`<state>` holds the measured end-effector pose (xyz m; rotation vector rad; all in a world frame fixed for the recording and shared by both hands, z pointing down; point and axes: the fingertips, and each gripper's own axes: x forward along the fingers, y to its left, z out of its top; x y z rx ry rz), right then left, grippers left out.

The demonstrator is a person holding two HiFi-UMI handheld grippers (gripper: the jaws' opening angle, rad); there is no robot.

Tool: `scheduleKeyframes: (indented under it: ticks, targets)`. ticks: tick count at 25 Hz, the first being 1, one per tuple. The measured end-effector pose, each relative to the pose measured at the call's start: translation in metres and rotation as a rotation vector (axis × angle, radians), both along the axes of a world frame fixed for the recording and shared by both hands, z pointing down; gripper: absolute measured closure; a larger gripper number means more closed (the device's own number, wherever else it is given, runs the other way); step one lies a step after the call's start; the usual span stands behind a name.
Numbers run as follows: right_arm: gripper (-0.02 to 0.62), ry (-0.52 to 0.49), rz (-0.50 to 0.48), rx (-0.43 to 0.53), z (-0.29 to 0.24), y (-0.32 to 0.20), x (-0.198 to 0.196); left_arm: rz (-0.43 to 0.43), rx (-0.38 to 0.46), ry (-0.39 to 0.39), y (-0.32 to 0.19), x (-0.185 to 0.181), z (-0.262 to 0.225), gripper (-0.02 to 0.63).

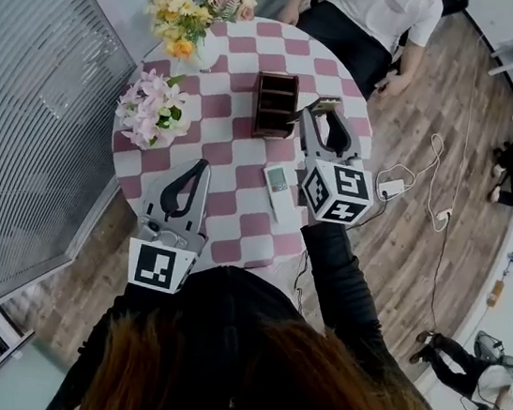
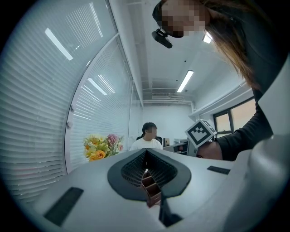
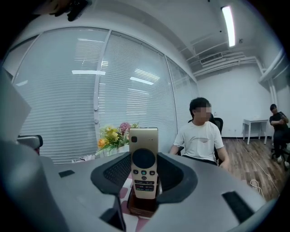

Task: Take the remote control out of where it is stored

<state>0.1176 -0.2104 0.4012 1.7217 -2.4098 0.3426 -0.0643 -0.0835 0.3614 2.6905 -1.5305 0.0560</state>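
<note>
A gold remote control [image 3: 144,158] stands upright between the jaws of my right gripper [image 3: 144,171], which is shut on its lower half. It hangs just above the brown wooden holder [image 3: 142,207], free of it. In the head view the right gripper [image 1: 321,116] is to the right of the holder [image 1: 275,104], with the remote's gold top [image 1: 326,105] showing at its tips. My left gripper [image 1: 198,172] hovers level over the near left of the table, its jaws together and empty. Its own view has the left gripper [image 2: 146,168] pointing at the holder [image 2: 152,191].
The round table [image 1: 232,144] has a pink and white checked cloth. A white remote [image 1: 279,188] lies on it near me. Yellow flowers [image 1: 184,9] and pink flowers [image 1: 154,109] stand at the left. A person [image 1: 373,12] sits at the far side. Cables [image 1: 394,185] lie on the floor.
</note>
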Motion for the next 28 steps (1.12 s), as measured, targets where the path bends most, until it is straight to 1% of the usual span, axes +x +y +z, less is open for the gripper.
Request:
scheduleKeyframes:
  ticks: [8,10,11,13,16,19,23,25,28]
  targets:
    - [0.408,0.018,0.011,-0.004,-0.008,0.043,0.017,0.024,0.004,0.001,0.003,0.008,-0.001,0.597]
    - [0.408,0.044,-0.013,-0.031,-0.001,0.051,0.019,0.03,0.002,0.003,0.004,0.01,0.0,0.597]
    - [0.408,0.061,-0.035,-0.06,0.006,0.053,0.02,0.033,0.002,0.004,0.004,0.011,0.0,0.597]
    - [0.408,0.093,-0.08,-0.146,0.027,0.057,0.024,0.042,0.008,0.008,0.004,0.014,-0.001,0.597]
    - [0.408,0.12,-0.117,-0.308,0.063,0.064,0.038,0.054,0.011,0.017,0.006,0.018,-0.001,0.597]
    - [0.408,0.177,-0.145,-0.512,0.105,0.073,0.054,0.059,0.012,0.02,0.006,0.019,-0.003,0.597]
    - [0.408,0.258,-0.227,-0.775,0.156,0.089,0.068,0.058,0.022,0.032,0.008,0.018,-0.005,0.597]
    - [0.408,0.288,-0.266,-0.872,0.176,0.093,0.073,0.052,0.019,0.03,0.01,0.016,-0.005,0.597]
    - [0.408,0.312,-0.298,-0.994,0.202,0.095,0.082,0.045,0.021,0.029,0.013,0.013,-0.006,0.597]
